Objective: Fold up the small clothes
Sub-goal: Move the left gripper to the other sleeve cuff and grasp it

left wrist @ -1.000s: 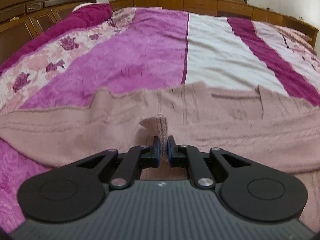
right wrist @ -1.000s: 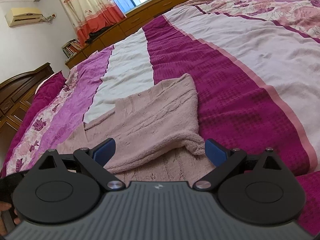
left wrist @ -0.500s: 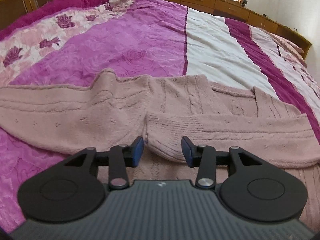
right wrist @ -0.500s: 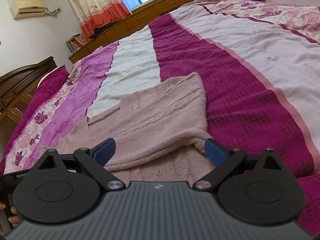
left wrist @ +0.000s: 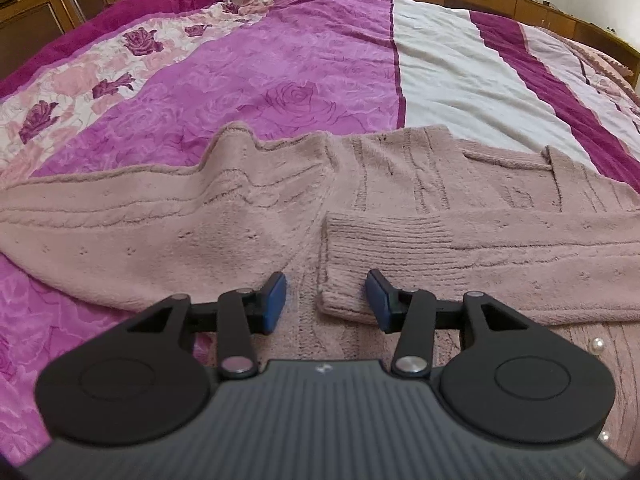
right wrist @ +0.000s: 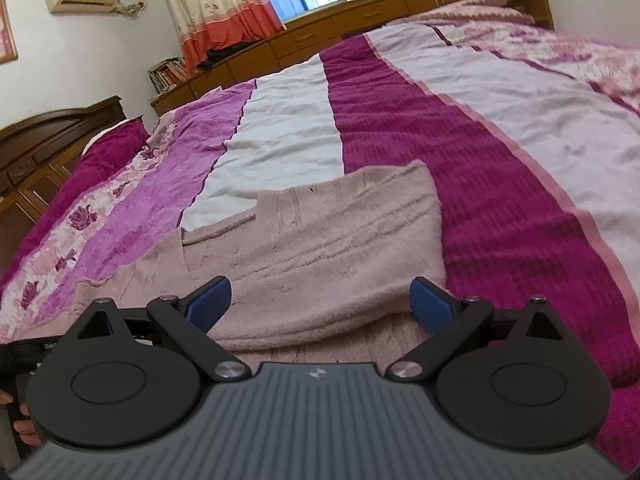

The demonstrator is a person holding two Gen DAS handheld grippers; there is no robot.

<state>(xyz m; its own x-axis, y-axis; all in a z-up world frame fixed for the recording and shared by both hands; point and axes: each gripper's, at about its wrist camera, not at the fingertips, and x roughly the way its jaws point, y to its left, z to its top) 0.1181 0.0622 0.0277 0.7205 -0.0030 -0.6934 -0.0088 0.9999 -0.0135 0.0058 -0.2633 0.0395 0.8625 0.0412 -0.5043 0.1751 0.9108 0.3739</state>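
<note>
A dusty-pink knitted cardigan (left wrist: 248, 216) lies spread on the bed. Its right sleeve (left wrist: 480, 264) is folded across the body, and the ribbed cuff (left wrist: 360, 248) lies just ahead of my left gripper (left wrist: 326, 306). The left gripper is open and empty, its blue pads on either side of the cuff end. In the right wrist view the cardigan (right wrist: 320, 240) lies folded at its right edge. My right gripper (right wrist: 320, 304) is wide open and empty, low over the folded sleeve.
The bed has a striped magenta, white and floral blanket (left wrist: 304, 80). A dark wooden headboard (right wrist: 48, 136) and wooden cabinets (right wrist: 360, 20) line the room's edges. Pearl buttons (left wrist: 596, 346) show on the cardigan's front. The left hand (right wrist: 20, 432) shows at the lower left of the right wrist view.
My left gripper let go of the sleeve cuff, opened, and the cuff now lies flat on the cardigan body. My right gripper stayed open and shifted slightly.
</note>
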